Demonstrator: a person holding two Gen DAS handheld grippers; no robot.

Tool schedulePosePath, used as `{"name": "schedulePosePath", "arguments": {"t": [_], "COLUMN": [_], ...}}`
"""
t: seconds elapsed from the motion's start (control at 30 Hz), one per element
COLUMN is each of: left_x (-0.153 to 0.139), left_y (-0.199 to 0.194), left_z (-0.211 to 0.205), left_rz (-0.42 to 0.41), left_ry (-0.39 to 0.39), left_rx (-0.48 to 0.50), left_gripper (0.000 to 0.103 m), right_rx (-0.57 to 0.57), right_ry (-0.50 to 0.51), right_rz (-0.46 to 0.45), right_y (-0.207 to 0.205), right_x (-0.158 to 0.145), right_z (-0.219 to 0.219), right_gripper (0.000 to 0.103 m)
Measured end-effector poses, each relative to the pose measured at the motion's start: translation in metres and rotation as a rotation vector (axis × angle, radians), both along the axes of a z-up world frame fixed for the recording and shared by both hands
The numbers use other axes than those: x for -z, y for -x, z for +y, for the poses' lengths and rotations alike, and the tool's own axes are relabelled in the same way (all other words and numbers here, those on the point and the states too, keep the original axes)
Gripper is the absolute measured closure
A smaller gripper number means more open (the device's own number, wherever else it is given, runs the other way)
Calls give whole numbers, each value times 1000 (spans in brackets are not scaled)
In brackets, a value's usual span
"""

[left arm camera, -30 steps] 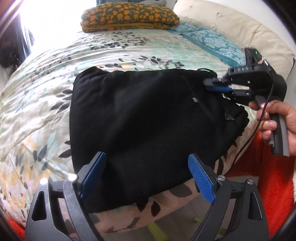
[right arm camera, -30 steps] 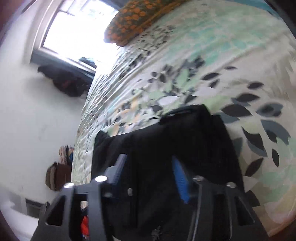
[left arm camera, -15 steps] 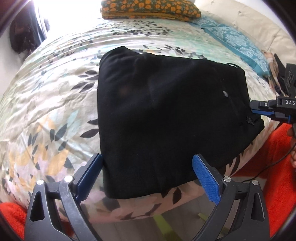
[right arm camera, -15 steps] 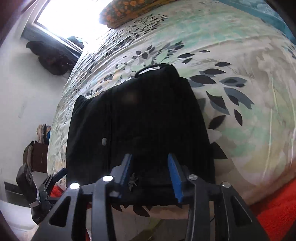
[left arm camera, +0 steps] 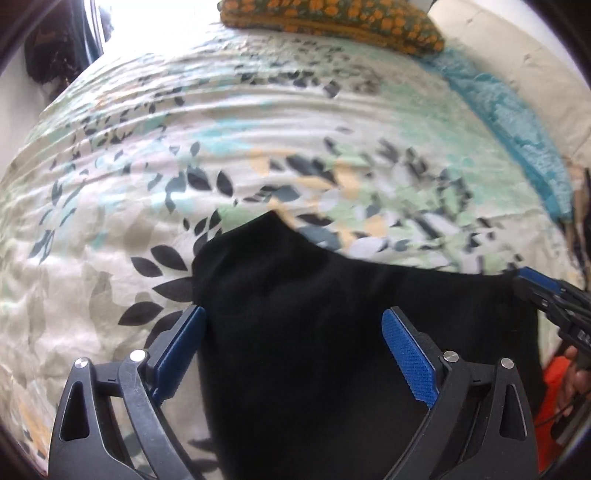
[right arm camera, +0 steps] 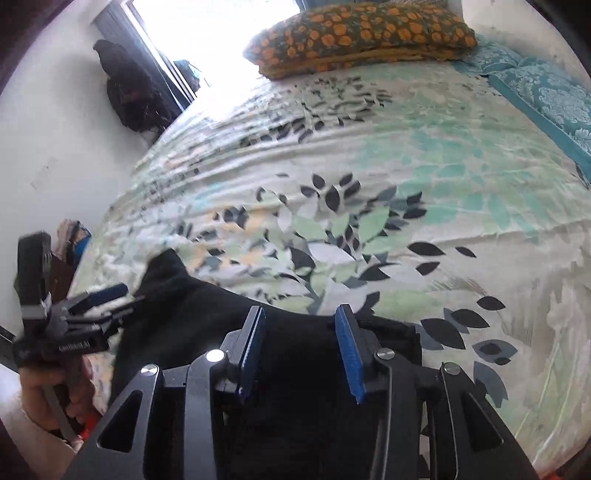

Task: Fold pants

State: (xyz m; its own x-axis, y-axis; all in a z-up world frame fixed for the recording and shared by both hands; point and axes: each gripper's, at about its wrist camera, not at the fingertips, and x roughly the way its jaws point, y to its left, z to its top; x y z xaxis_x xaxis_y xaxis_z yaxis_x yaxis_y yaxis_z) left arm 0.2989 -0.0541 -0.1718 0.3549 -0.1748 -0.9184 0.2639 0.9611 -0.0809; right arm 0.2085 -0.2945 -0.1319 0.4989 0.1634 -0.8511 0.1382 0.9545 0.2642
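Left wrist view: the left gripper (left arm camera: 291, 350) is pointing steeply down at the bed, fingers standing wide apart. The left finger (left arm camera: 177, 354) is hanging over the sheet (left arm camera: 147, 122) just beside the left edge of the pants (left arm camera: 314, 332); the right finger (left arm camera: 408, 358) is hanging over the black cloth. Nothing is being pinched; whether the tips are touching the cloth cannot be told. The pants are lying folded as a dark slab on the near part of the bed, one corner peaking up toward the middle of the sheet. The right gripper (left arm camera: 535, 291) is entering from the right edge, its tips sitting at the pants' far right corner. A hand (left arm camera: 576, 376) is showing below it. A pillow (left arm camera: 332, 18) is lying at the head of the bed, a teal cloth (left arm camera: 509, 122) running along the right side.

Right wrist view: the right gripper (right arm camera: 301, 350) is hovering over the near edge of the pants (right arm camera: 295, 369), its jaws opening, partly apart, black cloth showing in the gap and beneath but not pressed by the pads. The left gripper (right arm camera: 107, 306) is at the far left, by the pants' left corner, a hand (right arm camera: 48, 391) wrapping its handle. The peaked corner is lying on the leaf-print sheet (right arm camera: 406, 166). The pillow (right arm camera: 362, 33) is sitting under a bright window (right arm camera: 207, 33)
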Motion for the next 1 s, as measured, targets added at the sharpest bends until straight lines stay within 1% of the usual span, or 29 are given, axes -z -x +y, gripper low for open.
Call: {"name": "schedulePosePath", "arguments": {"t": [0.03, 0.07, 0.1, 0.13, 0.17, 0.2, 0.27, 0.33, 0.37, 0.47, 0.53, 0.57, 0.6, 0.67, 0.7, 0.73, 0.77, 0.8, 0.83, 0.87, 0.9, 0.93, 1.0], "left_x": [11, 19, 22, 23, 24, 23, 15, 2, -5, -30, -45, -49, -51, -48, -41, -30, -19, -12, -11, -15, -21, -27, -35], "left_y": [-5, -11, -18, -23, -27, -29, -25, -16, -10, 16, 42, 55, 69, 98, 110, 120, 127, 134, 140, 144, 147, 150, 157], "left_z": [5, 13, 27, 38, 44, 47, 46, 47, 48, 51, 45, 37, 27, 8, 1, -5, -7, -7, -6, -4, -2, 1, 7], "left_rz": [13, 24, 38, 46, 61, 70, 46, 0, -16, -44, -56, -55, -55, -55, -40, -11, 17, 17, 3, -1, 5, 4, -18], "left_ry": [-24, -4, 28, 55, 99, 116, 94, 54, 51, 88, 139, 152, 151, 113, 76, 31, -1, -24, -36, -27, -4, 22, 50], "left_rx": [-39, -90, -157, -223, -249, -254, -224, -200, -187, -129, -62, -15, 36, 120, 145, 153, 156, 151, 139, 127, 116, 105, 77], "left_gripper": [5, 1, 0, 0, 0, 0, 1, 2, 2, 2, 2, 2, 2, 2, 2, 2, 2, 2, 2, 2, 2, 2, 2], "right_rx": [5, 19, 38, 50, 53, 46, 39, 52, 59, 93, 100, 81, 56, 5, -16, -32, -38, -35, -16, 21, 49, 64, 41], "right_ry": [17, -5, -29, -32, -18, -5, -2, -35, -51, -68, -74, -78, -81, -79, -69, -53, -30, -14, -10, -10, -51, -70, 13], "right_rz": [16, -8, -20, -18, -8, 0, -2, -7, -8, -16, -27, -39, -42, -21, -1, 29, 78, 125, 147, 161, 139, 101, 27], "right_y": [0, 6, 11, 14, 16, 17, 18, 19, 20, 25, 33, 38, 44, 58, 65, 73, 80, 88, 96, 103, 111, 118, 129], "right_x": [14, 21, 23, 23, 23, 23, 24, 26, 26, 15, 0, -8, -15, -22, -21, -16, -7, 4, 11, 13, 8, -2, -24], "right_z": [-3, -8, -12, -13, -12, -10, -11, -16, -18, -21, -19, -15, -10, 2, 9, 14, 17, 17, 13, 8, 3, 0, 11], "right_gripper": [63, 63, 63, 62, 60, 58, 57, 57, 57, 56, 55, 55, 52, 47, 46, 45, 45, 45, 45, 45, 45, 45, 44]}}
